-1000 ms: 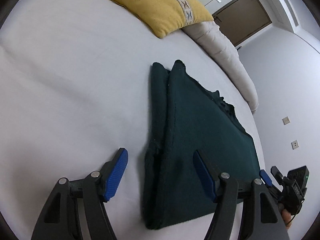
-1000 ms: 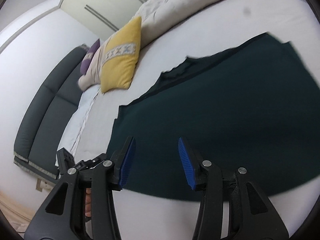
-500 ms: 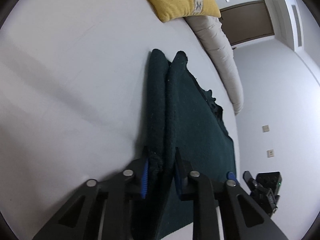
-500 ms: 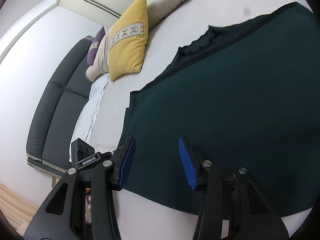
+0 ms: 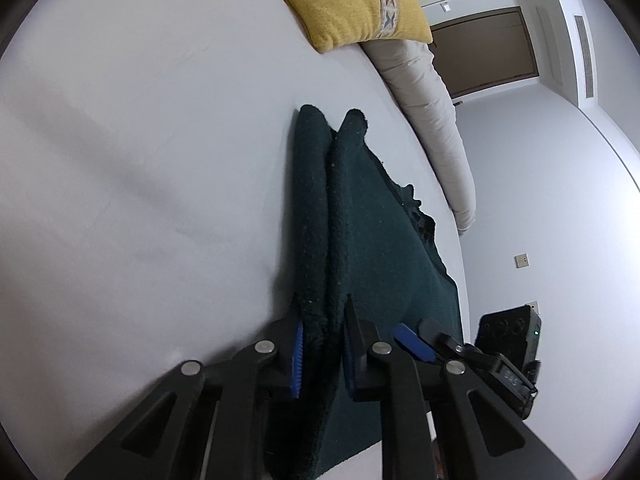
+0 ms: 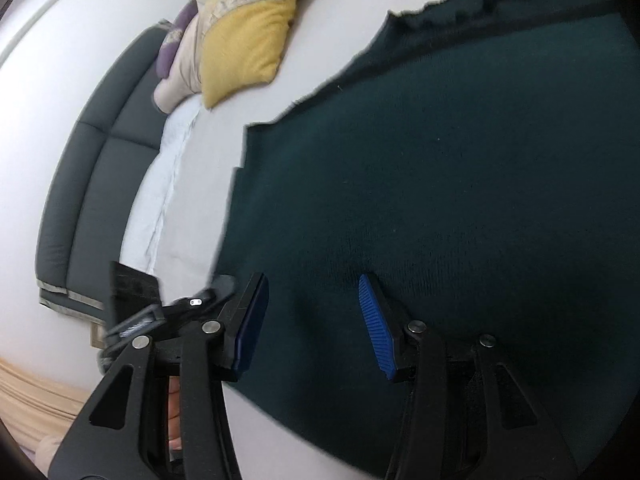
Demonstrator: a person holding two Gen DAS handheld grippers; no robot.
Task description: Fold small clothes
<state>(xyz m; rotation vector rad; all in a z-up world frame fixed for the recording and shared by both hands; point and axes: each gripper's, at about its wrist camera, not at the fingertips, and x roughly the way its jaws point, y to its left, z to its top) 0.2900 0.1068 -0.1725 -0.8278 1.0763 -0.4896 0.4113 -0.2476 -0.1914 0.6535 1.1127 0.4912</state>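
Note:
A dark green knitted garment (image 5: pixel 384 264) lies on the white bed sheet (image 5: pixel 140 160), its left side folded over into a thick double ridge. My left gripper (image 5: pixel 322 320) has that ridge between its blue pads, which press into the cloth while the jaws are closing. In the right wrist view the garment (image 6: pixel 440 180) fills most of the picture. My right gripper (image 6: pixel 312 292) is open low over its near edge, pads wide apart and cloth showing between them. Its blue pad (image 5: pixel 412 342) shows just right of the left gripper.
A yellow pillow (image 5: pixel 356 0) and a rolled beige duvet (image 5: pixel 432 120) lie at the far side of the bed. A purple cushion (image 6: pixel 176 44) and a dark grey padded headboard (image 6: pixel 92 184) are at the left. A brown door (image 5: pixel 484 48) stands beyond.
The left jaws went from wide open to clamped on the garment's folded ridge. The right gripper sank closer to the garment's near edge, still open.

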